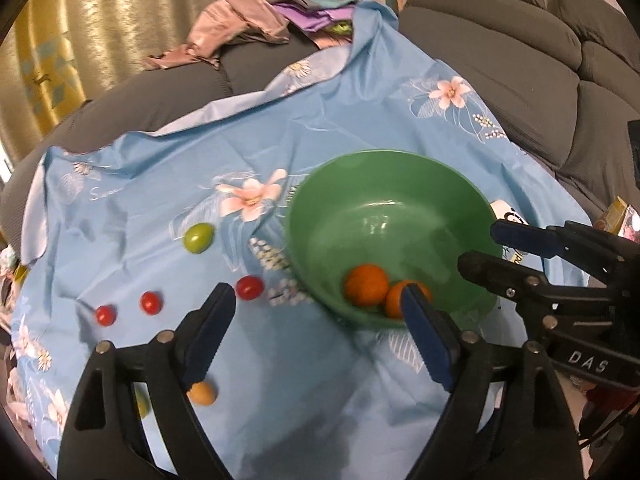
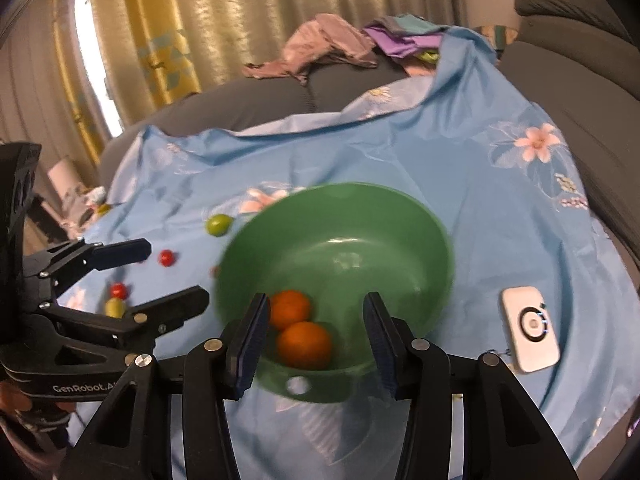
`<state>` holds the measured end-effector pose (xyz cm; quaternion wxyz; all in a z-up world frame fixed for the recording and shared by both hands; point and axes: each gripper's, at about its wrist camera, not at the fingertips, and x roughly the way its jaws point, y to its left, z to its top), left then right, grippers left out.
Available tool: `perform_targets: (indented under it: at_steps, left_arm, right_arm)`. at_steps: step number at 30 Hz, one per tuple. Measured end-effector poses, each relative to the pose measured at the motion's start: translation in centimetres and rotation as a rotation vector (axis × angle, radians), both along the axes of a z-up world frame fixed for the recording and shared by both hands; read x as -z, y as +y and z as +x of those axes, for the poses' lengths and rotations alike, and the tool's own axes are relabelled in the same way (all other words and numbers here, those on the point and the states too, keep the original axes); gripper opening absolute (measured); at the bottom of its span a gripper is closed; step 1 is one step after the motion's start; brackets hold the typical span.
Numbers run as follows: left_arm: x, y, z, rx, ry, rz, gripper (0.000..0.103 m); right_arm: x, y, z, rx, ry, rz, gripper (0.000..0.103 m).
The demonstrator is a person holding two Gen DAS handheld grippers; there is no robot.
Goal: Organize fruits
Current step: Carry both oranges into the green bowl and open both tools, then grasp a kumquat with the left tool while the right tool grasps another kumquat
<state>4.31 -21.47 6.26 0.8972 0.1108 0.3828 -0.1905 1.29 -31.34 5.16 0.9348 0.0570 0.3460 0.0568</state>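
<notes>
Both grippers, left point(image 1: 318, 312) and right point(image 2: 316, 320), hang open and empty over the green bowl point(image 2: 400, 216) holding two oranges point(image 2: 304, 344); gathering the scattered cherry tomatoes point(image 1: 151, 303) likely follows.

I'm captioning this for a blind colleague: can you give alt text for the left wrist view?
Two orange fruits lie in a round green bowl on a blue flowered cloth; the empty left gripper stands open beside it.
</notes>
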Motion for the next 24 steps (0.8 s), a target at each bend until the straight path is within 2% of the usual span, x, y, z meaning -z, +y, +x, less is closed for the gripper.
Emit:
perform_targets:
  at_steps: [6,10,15,20,24]
  left_arm:
    - [-1.1,2.6,-2.2,-0.056,-0.032,-0.014,0.087]
    - [-1.1,5.4,-3.9,-0.092,-0.016,-0.070,0.093]
    - [-0.9,11.6,-5.1,-0.195,0.056,-0.277,0.096]
    - [-0.9,19.2,-6.2,-0.347,0.110,-0.592,0.102]
    - [-1.9,22.6,-8.1,-0.409,0.010,-0.676,0.102]
  right_arm:
    - [-1.4,2.3,-1.1,-0.068,-0.028,0.008,0.049]
    - [-2.0,3.9,-1.7,-0.101,-0.037,-0.006,0.050]
    - [-2.0,6.4,-1.9,-0.159,-0.028,-0.003,0.050]
    - [-1.2,9.2,-1.8,-0.229,-0.009,0.000,0.050]
    - [-0.5,11.2,-1.5,-0.278,0.006,0.003,0.050]
